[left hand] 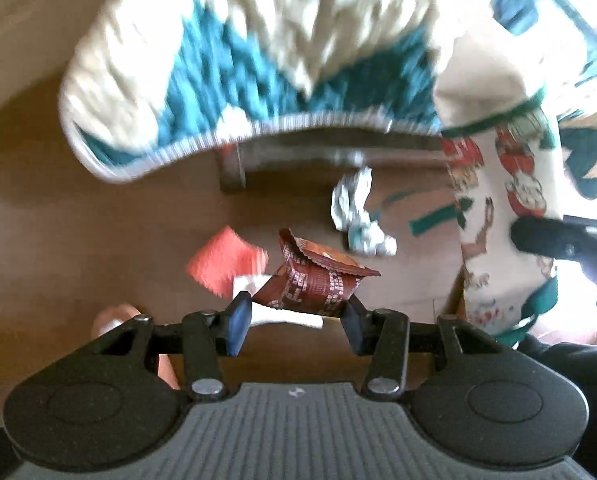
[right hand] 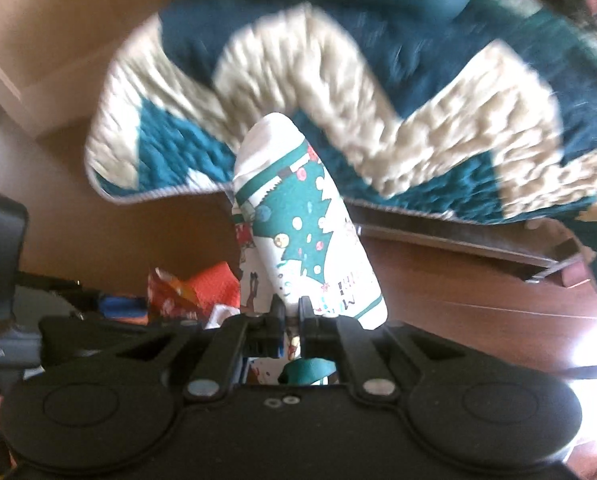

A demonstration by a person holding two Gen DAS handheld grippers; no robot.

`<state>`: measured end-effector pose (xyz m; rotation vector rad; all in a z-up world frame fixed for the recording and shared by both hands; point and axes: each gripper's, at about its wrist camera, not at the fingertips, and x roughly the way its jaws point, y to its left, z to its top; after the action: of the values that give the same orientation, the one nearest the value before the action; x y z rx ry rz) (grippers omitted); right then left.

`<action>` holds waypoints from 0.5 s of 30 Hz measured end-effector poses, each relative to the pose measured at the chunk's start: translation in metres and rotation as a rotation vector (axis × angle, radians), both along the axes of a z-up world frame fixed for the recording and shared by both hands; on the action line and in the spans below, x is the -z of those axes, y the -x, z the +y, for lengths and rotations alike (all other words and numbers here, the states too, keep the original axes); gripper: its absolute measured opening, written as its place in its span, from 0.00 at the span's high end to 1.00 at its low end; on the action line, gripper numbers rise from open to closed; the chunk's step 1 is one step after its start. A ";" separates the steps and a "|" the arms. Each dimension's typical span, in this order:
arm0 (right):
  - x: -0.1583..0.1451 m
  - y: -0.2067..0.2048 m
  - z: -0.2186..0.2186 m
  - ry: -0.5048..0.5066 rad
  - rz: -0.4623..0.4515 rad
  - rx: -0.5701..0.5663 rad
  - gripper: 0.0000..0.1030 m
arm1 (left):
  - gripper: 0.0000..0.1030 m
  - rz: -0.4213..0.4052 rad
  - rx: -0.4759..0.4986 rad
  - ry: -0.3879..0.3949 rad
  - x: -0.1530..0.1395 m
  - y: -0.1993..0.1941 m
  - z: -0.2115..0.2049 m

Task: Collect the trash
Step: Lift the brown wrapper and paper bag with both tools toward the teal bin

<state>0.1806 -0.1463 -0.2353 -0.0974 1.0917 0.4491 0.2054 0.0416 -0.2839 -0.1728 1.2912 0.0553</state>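
The brown snack wrapper [left hand: 314,280] hung pinched at its edges between my left gripper [left hand: 294,316] jaws, above the floor [left hand: 78,240]; so light a hold could let it slip. My right gripper [right hand: 290,316] jaws, pressed together, pinched the Christmas-print bag [right hand: 310,216], whose mouth might sag shut

white print on brown wrapper [left hand: 314,280], illegible

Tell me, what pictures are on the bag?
A green Christmas tree with dotted ornaments on the white bag, seen best in the right wrist view.
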 end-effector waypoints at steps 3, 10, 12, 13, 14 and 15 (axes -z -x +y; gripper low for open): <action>-0.036 0.025 -0.006 -0.031 -0.071 0.015 0.95 | 0.54 -0.088 0.004 -0.013 -0.041 0.015 0.002; -0.114 0.065 -0.022 -0.101 -0.249 0.032 0.95 | 0.54 -0.239 -0.008 -0.021 -0.124 0.032 -0.004; -0.137 0.070 -0.024 -0.122 -0.299 0.034 0.95 | 0.54 -0.280 -0.009 -0.012 -0.146 0.032 -0.004; -0.146 0.073 -0.023 -0.128 -0.324 0.034 0.95 | 0.54 -0.302 -0.011 -0.009 -0.158 0.030 -0.004; -0.156 0.073 -0.023 -0.135 -0.347 0.036 0.95 | 0.54 -0.326 -0.011 -0.007 -0.170 0.029 -0.004; -0.167 0.074 -0.023 -0.145 -0.375 0.040 0.95 | 0.54 -0.352 -0.006 -0.006 -0.185 0.027 -0.003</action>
<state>0.1065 -0.1694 -0.0685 -0.0302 0.6895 0.4513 0.1785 0.0384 -0.0992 -0.1729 0.9390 0.0325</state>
